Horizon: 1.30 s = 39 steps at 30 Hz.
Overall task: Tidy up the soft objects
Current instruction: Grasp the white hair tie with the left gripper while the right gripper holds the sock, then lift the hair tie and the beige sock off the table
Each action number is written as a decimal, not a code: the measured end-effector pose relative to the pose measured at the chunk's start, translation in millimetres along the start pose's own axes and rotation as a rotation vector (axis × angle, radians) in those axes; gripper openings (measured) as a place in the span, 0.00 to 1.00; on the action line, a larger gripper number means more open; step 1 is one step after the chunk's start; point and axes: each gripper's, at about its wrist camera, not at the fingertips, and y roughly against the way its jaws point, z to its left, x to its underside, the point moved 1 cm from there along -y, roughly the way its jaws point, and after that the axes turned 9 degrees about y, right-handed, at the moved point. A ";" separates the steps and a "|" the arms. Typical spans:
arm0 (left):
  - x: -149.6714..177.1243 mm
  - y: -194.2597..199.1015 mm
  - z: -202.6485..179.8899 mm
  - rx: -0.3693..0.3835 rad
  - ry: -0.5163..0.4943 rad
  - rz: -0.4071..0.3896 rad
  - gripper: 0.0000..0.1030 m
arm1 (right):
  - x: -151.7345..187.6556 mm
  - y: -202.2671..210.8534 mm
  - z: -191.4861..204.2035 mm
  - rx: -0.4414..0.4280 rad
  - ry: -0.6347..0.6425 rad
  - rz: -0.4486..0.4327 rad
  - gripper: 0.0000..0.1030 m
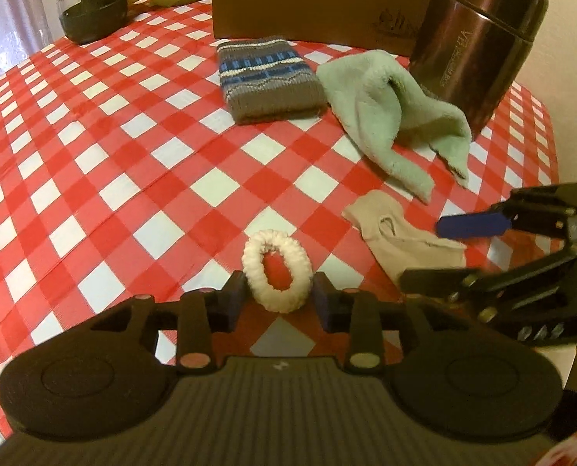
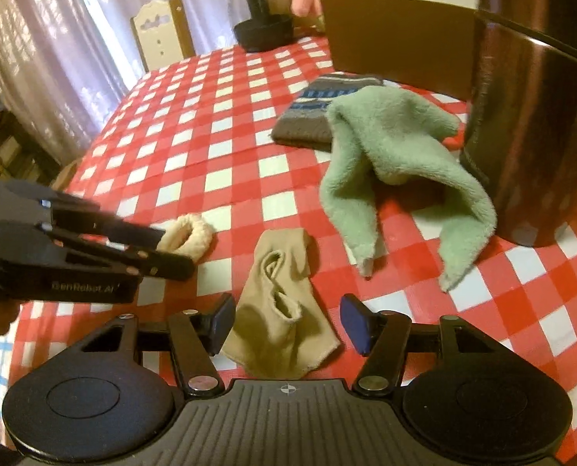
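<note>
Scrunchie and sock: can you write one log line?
left gripper: open around scrunchie | right gripper: open around beige sock

red-white checked tablecloth [image 1: 133,147], mint cloth [image 1: 381,116] — cream scrunchie [image 1: 277,272]

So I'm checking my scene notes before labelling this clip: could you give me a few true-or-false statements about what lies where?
1. The white scrunchie lies between the left gripper fingers. True.
2. The green cloth is folded flat. False: it lies crumpled.
3. The beige sock sits between the right gripper fingers, not pinched. True.
4. The knitted striped piece is inside the brown box. False: it lies on the checked tablecloth.
</note>
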 end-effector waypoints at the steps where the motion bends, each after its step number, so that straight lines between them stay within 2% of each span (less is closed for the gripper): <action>1: -0.4 -1.0 -0.4 0.000 -0.005 -0.004 0.33 | 0.2 -2.4 2.5 0.010 0.009 0.000 0.58; 6: 0.7 -2.8 -3.0 -0.008 -0.034 -0.015 0.33 | 0.1 -14.3 18.0 0.066 0.083 -0.012 0.58; 8: 1.3 -2.9 -3.2 -0.008 -0.042 -0.016 0.32 | 0.1 -17.6 23.6 0.090 0.111 -0.014 0.52; 10: 1.9 -2.8 -3.1 -0.009 -0.048 -0.017 0.31 | 0.4 -19.5 27.9 0.114 0.135 -0.017 0.41; 14: 4.0 -0.7 -1.7 0.001 -0.052 -0.018 0.25 | 0.2 -19.8 33.0 0.123 0.145 -0.015 0.33; 22: 10.5 4.4 -4.5 0.011 -0.075 -0.008 0.19 | -0.6 -14.7 39.3 0.136 0.148 -0.009 0.13; 28: 14.2 10.9 -8.3 0.020 -0.076 -0.011 0.18 | -0.4 -10.5 41.2 0.118 0.133 -0.003 0.08; 39: 11.6 25.9 -21.7 0.036 -0.093 -0.038 0.18 | 5.3 15.3 26.9 0.078 0.016 -0.020 0.07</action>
